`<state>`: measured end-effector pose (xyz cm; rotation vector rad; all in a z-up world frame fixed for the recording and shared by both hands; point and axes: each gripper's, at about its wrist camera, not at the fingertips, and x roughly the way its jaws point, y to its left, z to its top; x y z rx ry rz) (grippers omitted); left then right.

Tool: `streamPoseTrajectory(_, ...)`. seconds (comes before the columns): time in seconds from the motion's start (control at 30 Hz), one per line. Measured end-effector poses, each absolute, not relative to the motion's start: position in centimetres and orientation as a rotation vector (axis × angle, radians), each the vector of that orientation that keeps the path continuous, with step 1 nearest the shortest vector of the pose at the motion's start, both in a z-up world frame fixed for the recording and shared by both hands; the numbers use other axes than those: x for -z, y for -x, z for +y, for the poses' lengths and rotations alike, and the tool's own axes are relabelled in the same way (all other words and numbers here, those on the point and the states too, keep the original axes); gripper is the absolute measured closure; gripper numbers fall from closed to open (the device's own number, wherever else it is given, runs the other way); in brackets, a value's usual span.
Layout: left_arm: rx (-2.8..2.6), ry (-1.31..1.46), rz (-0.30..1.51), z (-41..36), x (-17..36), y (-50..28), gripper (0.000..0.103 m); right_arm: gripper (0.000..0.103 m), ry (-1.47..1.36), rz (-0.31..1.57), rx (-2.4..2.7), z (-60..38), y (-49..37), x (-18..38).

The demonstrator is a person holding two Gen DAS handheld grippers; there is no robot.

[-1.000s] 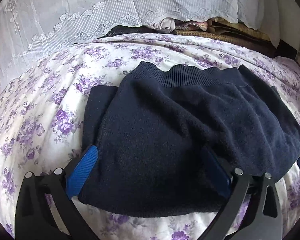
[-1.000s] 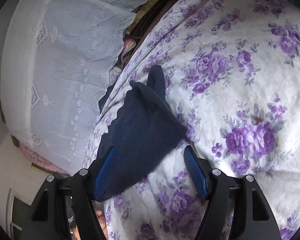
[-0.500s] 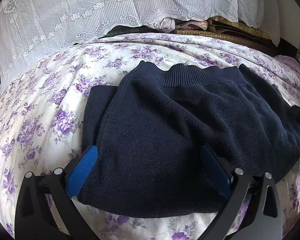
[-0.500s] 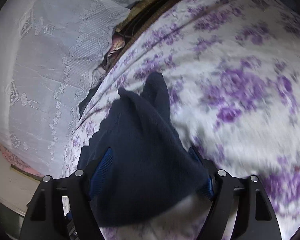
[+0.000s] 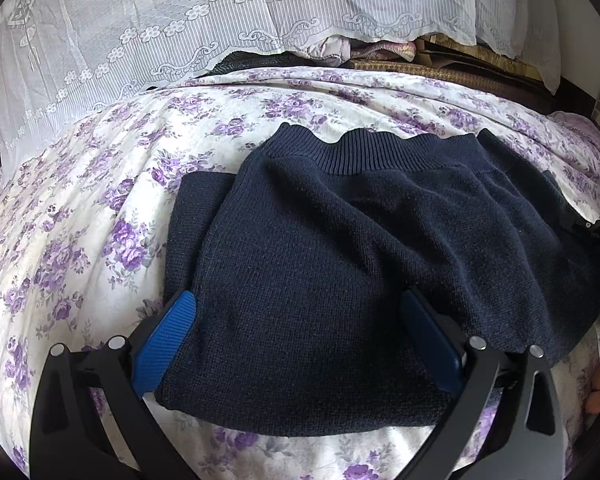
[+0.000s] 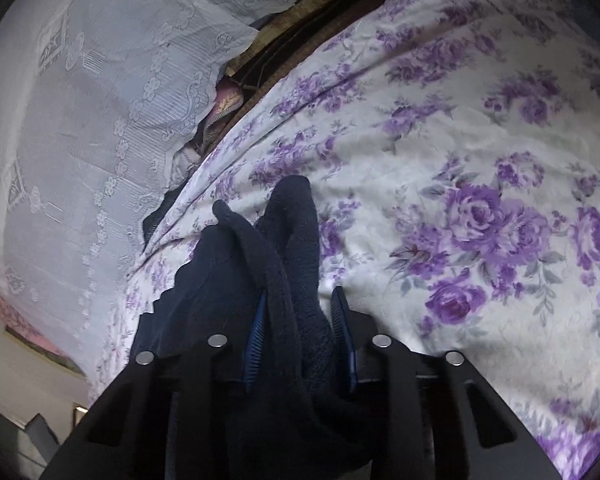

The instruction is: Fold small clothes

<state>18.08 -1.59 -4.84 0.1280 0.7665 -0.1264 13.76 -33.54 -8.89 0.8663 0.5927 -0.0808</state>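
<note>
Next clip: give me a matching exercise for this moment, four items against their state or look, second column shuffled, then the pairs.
Column one:
1. left gripper
2. right gripper
3. navy knit garment
4. bedsheet

Column two:
A. white with purple flowers
B. dark blue, ribbed band on its far edge
C. jaws wide apart, garment lying between them
D. jaws just closed in, pinching a bunched edge of the garment

Pairs: 1-C, 2-D, 3-B, 4-A
</note>
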Motion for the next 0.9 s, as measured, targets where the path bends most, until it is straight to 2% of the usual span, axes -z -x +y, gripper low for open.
streamPoseTrajectory(0.17, 0.125, -0.127, 0.766, -1.6, 4.8, -18.0, 0.004, 0.064, -0.822, 0.608, 0.041, -33.0, -15.5, 8.5)
streamPoseTrajectory(0.2, 0.125, -0.127, 0.766, -1.6, 4.8, -18.0, 0.004, 0.07, -0.838, 0.603, 0.034, -33.2, -15.5, 8.6)
streamPoseTrajectory(0.23, 0.125, -0.127, 0.767, -1.6, 4.8, -18.0, 0.004, 0.083, -0.876, 0.6, 0.014, -33.6, -15.3, 8.9)
streamPoseTrajectory(0.33, 0.125, -0.127, 0.767, -1.6, 4.8, -17.9, 0.004, 0.085, -0.951, 0.581, -0.034, -34.3, -14.9, 9.4)
streamPoseTrajectory(0.5, 0.118, -0.109, 0.764, -1.3, 4.7, -18.0, 0.004, 0.085, -0.918, 0.544, -0.038, -33.8, -14.1, 8.4)
streamPoseTrajectory(0.9, 0.103, -0.074, 0.751, 0.4, 3.1, -18.6, 0.004, 0.085, -0.703, 0.506, 0.003, -30.7, -13.0, 4.7)
